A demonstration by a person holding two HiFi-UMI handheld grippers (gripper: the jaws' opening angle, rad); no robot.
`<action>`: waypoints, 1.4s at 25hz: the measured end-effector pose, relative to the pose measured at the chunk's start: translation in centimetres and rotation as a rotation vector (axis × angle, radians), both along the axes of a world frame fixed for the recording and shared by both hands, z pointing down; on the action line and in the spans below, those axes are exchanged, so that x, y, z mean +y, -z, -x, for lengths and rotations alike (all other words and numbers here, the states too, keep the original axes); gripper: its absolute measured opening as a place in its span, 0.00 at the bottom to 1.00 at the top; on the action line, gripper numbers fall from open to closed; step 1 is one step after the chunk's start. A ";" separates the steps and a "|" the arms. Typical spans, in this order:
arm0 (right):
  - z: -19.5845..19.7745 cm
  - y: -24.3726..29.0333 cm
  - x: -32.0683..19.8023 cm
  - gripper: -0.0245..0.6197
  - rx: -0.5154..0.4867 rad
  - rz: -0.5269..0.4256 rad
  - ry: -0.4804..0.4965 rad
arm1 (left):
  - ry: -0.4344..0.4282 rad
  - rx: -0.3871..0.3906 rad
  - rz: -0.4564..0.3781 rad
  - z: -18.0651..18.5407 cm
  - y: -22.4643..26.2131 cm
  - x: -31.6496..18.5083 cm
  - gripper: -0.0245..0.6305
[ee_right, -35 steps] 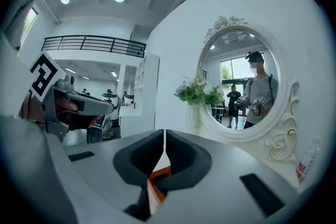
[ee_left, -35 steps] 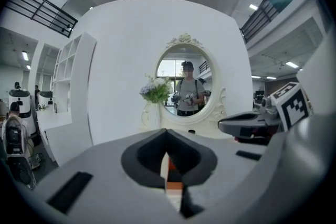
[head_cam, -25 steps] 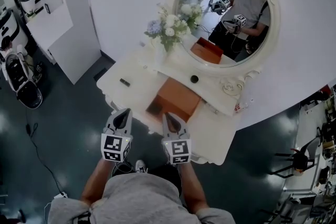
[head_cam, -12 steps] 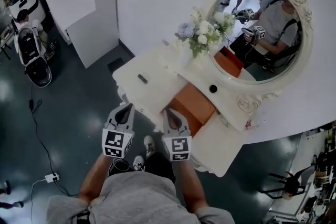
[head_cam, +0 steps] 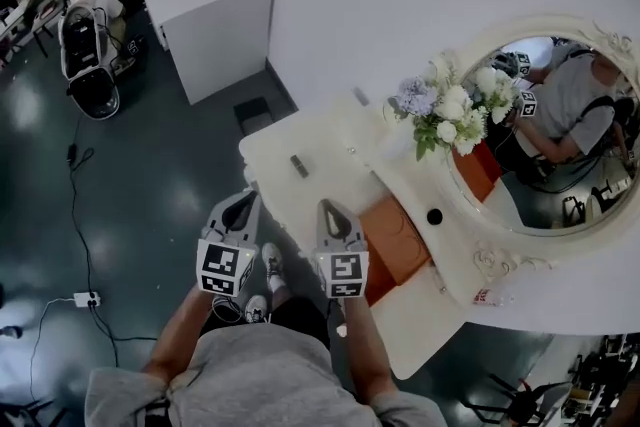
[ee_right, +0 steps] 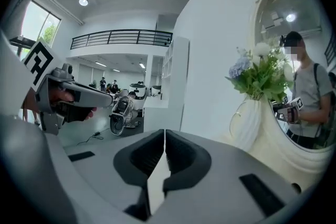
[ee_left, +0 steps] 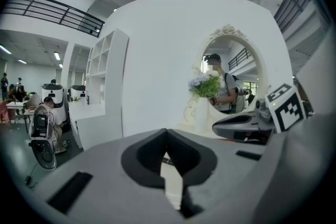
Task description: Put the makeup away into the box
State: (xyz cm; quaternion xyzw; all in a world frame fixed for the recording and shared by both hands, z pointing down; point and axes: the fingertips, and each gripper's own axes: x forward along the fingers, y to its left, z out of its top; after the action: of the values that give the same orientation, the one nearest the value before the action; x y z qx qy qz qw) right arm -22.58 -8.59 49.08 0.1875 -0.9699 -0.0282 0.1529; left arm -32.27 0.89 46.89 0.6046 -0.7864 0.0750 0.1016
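Observation:
A brown box [head_cam: 398,240] sits on the white dressing table [head_cam: 330,150], in front of the oval mirror [head_cam: 560,150]. A small dark makeup stick [head_cam: 299,166] lies on the table's left part, and a small black round piece [head_cam: 434,216] rests on the ledge under the mirror. My left gripper [head_cam: 246,200] [ee_left: 167,134] is shut and empty, hanging over the floor just off the table's front edge. My right gripper [head_cam: 327,207] [ee_right: 164,134] is also shut and empty, at the table's front edge just left of the box.
A vase of flowers [head_cam: 443,113] stands at the mirror's left. A small red-and-white item [head_cam: 483,296] lies near the table's right end. White cabinets [head_cam: 200,5], a wheeled machine [head_cam: 88,65] and a floor cable with a power strip [head_cam: 80,300] lie to the left.
The table, box and mirror have slid to the right in the head view. Both grippers, still shut, now sit further left along the table's front edge.

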 end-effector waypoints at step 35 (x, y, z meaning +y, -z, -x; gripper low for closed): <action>14.0 -22.9 -8.5 0.35 0.478 0.312 0.223 | 0.187 0.240 0.243 10.6 -15.7 -5.7 0.04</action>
State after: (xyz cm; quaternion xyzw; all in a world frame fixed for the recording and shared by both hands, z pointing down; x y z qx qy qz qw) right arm -36.57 -17.14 71.97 0.0424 -0.9135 0.0613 0.3999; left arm -42.91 -4.84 62.59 0.5167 -0.8066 0.0868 0.2736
